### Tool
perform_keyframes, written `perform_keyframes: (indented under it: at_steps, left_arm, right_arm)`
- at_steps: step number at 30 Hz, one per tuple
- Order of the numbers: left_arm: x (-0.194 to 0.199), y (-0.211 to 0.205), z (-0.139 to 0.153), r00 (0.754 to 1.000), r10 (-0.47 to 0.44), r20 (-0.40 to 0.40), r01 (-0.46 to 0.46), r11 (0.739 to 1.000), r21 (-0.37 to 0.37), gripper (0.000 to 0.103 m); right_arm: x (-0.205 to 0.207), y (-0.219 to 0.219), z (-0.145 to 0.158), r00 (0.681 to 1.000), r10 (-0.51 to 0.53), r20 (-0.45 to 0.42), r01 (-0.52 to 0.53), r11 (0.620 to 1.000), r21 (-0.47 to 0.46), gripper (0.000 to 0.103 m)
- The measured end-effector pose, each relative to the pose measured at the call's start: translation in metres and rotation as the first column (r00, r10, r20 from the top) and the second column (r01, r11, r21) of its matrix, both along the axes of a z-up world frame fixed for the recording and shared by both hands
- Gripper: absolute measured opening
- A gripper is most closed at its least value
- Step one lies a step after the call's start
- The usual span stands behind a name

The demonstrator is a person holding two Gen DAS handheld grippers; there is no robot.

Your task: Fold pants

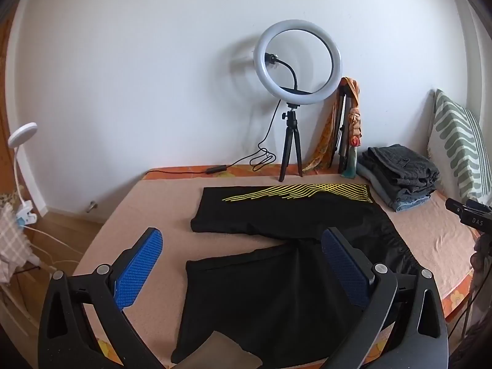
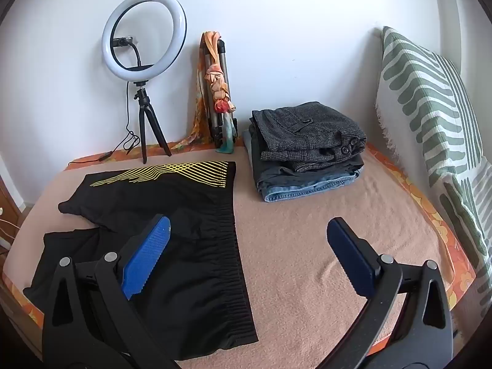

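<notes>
White wall and a bed (image 2: 307, 246) covered in a peach blanket fill both views, and on the blanket lie the black shorts (image 2: 172, 230) spread flat, unfolded. In the right wrist view they take up the lower left of the frame, with the gathered waistband running down their right edge and a pattern of yellow lines across the far leg near the middle left. In the left wrist view the shorts (image 1: 276, 261) fill the lower centre, their two legs pointing to the left edge with a gap of blanket between them. The left gripper (image 1: 243, 264) hangs above the near leg with its blue pads wide apart, holding nothing. The right gripper (image 2: 249, 252) is likewise spread wide and holds nothing, its left pad over the waistband area and its right pad over bare blanket. Beyond the shorts, right of centre, a stack of folded clothes (image 2: 307, 150) sits on the blanket, grey tweed on top and denim at the bottom. A ring light (image 2: 144, 35) on a small tripod stands against the wall in the upper left, with a folded tripod draped in an orange scarf (image 2: 216, 92) just beside it. A green-and-white striped pillow (image 2: 430, 107) leans along the right edge.
</notes>
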State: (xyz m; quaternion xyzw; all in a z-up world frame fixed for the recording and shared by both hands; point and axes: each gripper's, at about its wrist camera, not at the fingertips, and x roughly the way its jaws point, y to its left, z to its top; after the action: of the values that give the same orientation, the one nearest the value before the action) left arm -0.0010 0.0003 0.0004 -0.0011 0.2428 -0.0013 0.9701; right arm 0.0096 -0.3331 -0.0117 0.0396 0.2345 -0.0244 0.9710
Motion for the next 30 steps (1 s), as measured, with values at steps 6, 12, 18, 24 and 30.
perform_keyframes:
  at_steps: [6, 12, 18, 24, 30]
  left_arm:
    - [0.002, 0.001, -0.001, 1.000, 0.000, -0.013, 0.000, 1.000, 0.017, 0.103]
    - [0.004, -0.004, -0.004, 1.000, 0.007, -0.021, -0.006, 1.000, 0.025, 0.103]
    - [0.007, -0.003, -0.009, 0.999, 0.000, -0.034, 0.001, 1.000, 0.016, 0.103]
    - [0.005, -0.003, -0.011, 1.000, 0.005, -0.024, -0.004, 1.000, 0.017, 0.103]
    - [0.003, -0.003, -0.012, 1.000, 0.008, -0.029, -0.008, 1.000, 0.012, 0.103]
  right_arm:
    - [0.000, 0.002, 0.000, 1.000, -0.001, -0.011, 0.001, 1.000, 0.000, 0.103]
    - [-0.002, 0.009, 0.002, 1.000, 0.000, 0.003, 0.000, 1.000, -0.003, 0.103]
    - [0.002, 0.006, 0.002, 1.000, 0.010, 0.008, -0.010, 1.000, -0.006, 0.103]
    - [0.003, 0.007, 0.002, 1.000, 0.012, 0.001, -0.012, 1.000, -0.002, 0.103]
    - [0.005, 0.008, 0.000, 1.000, 0.015, -0.004, -0.015, 1.000, -0.002, 0.103]
